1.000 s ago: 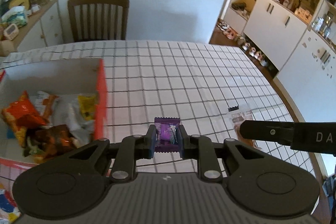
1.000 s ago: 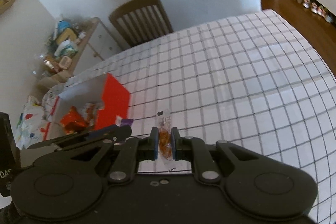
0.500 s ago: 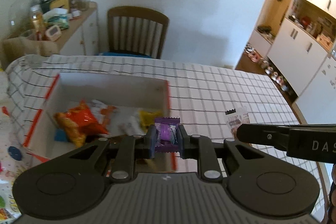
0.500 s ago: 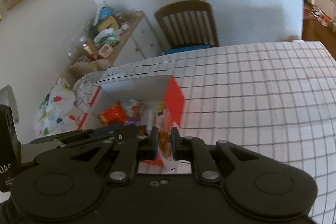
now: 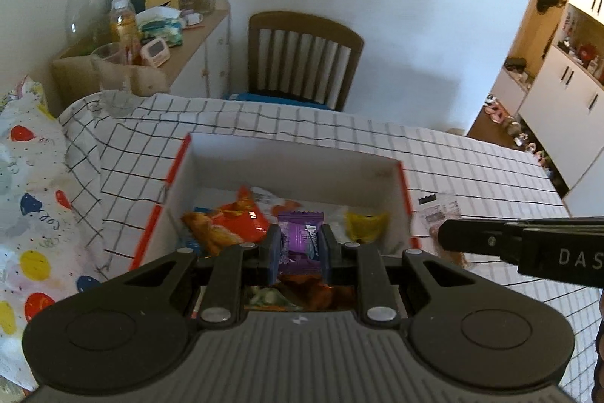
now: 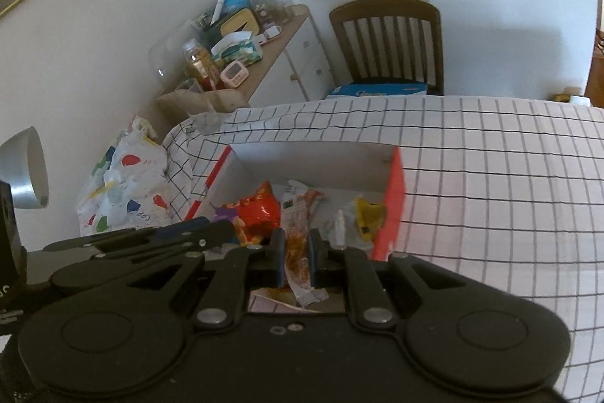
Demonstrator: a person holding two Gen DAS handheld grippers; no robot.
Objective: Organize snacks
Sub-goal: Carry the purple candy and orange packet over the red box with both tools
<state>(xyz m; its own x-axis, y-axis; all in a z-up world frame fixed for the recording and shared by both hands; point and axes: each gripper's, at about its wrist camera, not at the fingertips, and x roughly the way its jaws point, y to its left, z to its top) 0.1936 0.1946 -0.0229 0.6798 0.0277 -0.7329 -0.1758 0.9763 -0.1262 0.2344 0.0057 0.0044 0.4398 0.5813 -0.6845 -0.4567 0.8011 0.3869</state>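
Both claws swung over the box [image 5: 290,153], left claw [image 5: 300,250] clamped on the purple candy [image 5: 301,238], right claw [image 6: 296,257] on the clear packet [image 6: 298,248]; you needed to release next.

You're in somebody's home dining room — checked tablecloth [image 5: 434,153], wooden chair [image 5: 302,57] against the wall, a cluttered sideboard [image 5: 188,36], white cupboards [image 5: 562,89] and shoes [image 5: 509,123] lined up on the floor.

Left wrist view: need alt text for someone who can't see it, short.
The left gripper is shut on a purple candy wrapper, held above an open red-and-white box of snack packets on a checked tablecloth. The right gripper enters from the right, clamping a clear snack packet. A wooden chair stands behind.
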